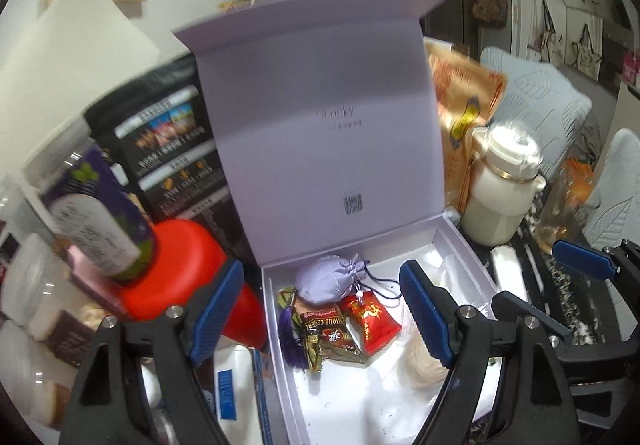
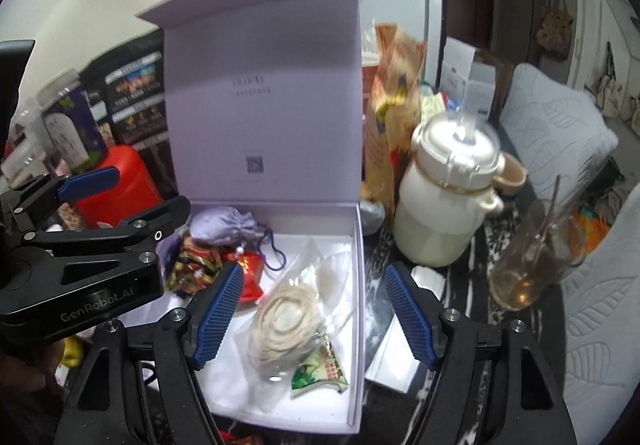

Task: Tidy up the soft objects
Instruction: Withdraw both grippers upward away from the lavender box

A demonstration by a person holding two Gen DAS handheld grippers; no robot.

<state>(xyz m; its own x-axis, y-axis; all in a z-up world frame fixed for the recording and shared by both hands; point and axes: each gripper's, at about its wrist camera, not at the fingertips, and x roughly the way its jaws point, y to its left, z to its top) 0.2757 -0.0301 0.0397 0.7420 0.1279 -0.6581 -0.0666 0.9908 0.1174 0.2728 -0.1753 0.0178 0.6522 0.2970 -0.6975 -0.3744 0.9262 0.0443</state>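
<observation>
A lilac gift box [image 1: 468, 245] stands with its lid [image 1: 316, 105] raised. Inside lie a lilac drawstring pouch [image 1: 328, 283], a red packet [image 1: 372, 319], a brown snack packet [image 1: 328, 333] and a purple tassel [image 1: 290, 341]. My left gripper [image 1: 322, 311] hovers open above them, holding nothing. The right wrist view shows a coil of pale cord in a clear bag [image 2: 286, 321] and a green packet [image 2: 320, 369] in the box [image 2: 358, 245]. My right gripper [image 2: 316, 313] hangs open over the coil, gripping nothing. The left gripper [image 2: 132, 197] shows at the left there, beside the pouch [image 2: 224, 225].
A cream lidded jug [image 2: 448, 197] and a glass with sticks [image 2: 532, 257] stand right of the box. An orange bag [image 2: 396, 105] leans behind them. Left of the box crowd a red container [image 1: 180, 269], a purple-labelled jar [image 1: 96, 213] and a black bag [image 1: 168, 149].
</observation>
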